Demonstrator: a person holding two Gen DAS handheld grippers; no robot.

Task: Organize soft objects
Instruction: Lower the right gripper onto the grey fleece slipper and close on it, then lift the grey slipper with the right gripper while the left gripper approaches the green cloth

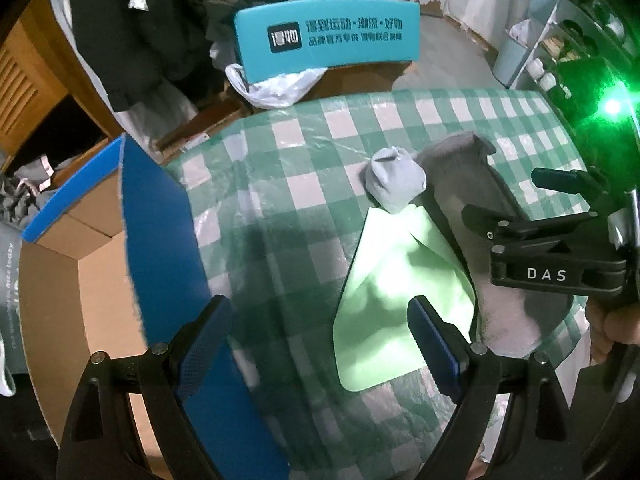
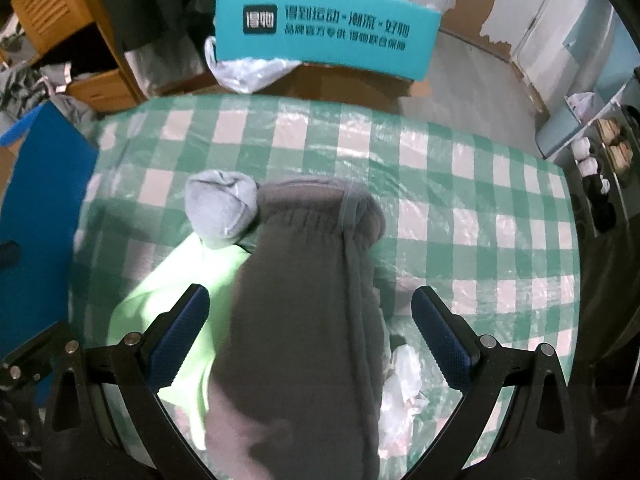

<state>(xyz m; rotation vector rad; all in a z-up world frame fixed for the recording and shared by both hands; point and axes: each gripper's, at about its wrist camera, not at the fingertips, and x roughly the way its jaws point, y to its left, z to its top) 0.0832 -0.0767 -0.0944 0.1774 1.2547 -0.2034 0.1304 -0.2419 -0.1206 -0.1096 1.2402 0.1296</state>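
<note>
A long grey fleece piece [image 2: 304,312] with an elastic end lies lengthwise on the checked table; it also shows in the left wrist view [image 1: 468,184]. A rolled light-grey sock [image 2: 222,210] sits at its left far end, and also shows in the left wrist view [image 1: 396,180]. A light green cloth [image 1: 404,296] lies flat beside them, partly under the fleece [image 2: 176,292]. My left gripper [image 1: 320,344] is open and empty above the table, its right finger over the green cloth. My right gripper [image 2: 310,332] is open, its fingers straddling the fleece; it shows in the left wrist view [image 1: 532,196].
An open cardboard box with blue flaps [image 1: 160,240] stands at the table's left edge. A teal-backed chair [image 1: 328,40] stands beyond the far edge with a plastic bag [image 1: 276,88]. Crumpled plastic [image 2: 404,376] lies right of the fleece. Shelves [image 2: 600,148] stand at the right.
</note>
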